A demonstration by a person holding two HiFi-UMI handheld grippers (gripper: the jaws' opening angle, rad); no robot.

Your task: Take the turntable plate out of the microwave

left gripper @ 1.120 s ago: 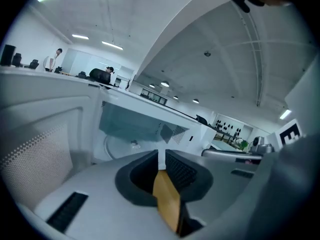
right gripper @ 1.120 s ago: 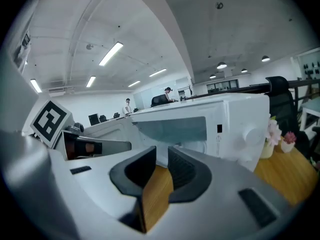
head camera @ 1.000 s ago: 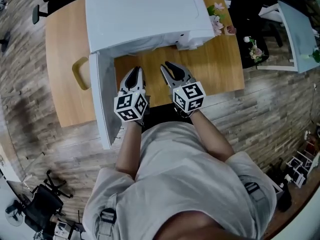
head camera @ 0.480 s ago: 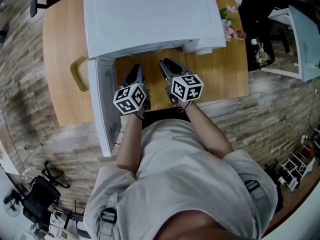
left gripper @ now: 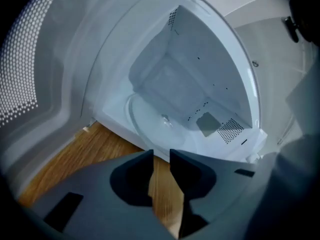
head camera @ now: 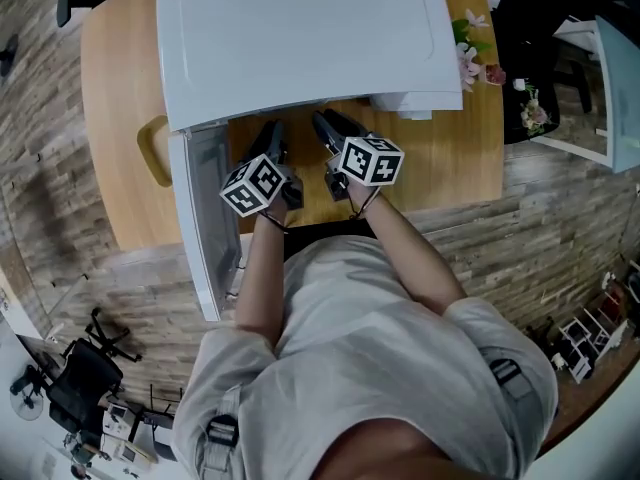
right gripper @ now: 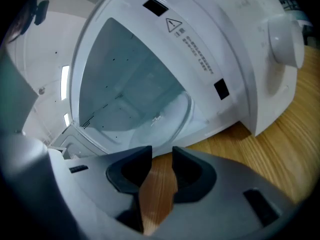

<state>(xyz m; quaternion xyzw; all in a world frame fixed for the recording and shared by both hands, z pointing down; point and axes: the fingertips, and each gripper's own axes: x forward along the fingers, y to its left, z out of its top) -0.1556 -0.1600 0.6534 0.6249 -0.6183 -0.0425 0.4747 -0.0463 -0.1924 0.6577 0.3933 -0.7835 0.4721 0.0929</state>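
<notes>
At the far left, the door (head camera: 205, 218) of the white microwave (head camera: 300, 38) stands swung wide open toward the person. This leaves the whole front of the cavity free, I think so that both tools can enter side by side.

The left hand-held gripper (left gripper: 161, 154) hangs just before the opening, over the desk (head camera: 115, 118) and tilted downward. Its jaws have just been opening and stand apart. Only the wood of the desk shows in the gap, so it is released and grasps nothing.

The turntable plate (left gripper: 155, 131) is not yet taken. It lies flat on the floor of the cavity, inside the microwave, face up. It is round, so it has no long axis. Its near rim turns toward the open front, and this is the edge a jaw could reach first.

The right hand-held gripper (right gripper: 161, 151) is near the left one, on its right, also before the opening and apart from the plate. Its jaws have also just been opening, with nothing between them. Probably the two are held so low and parted to take the near rim from both sides.
</notes>
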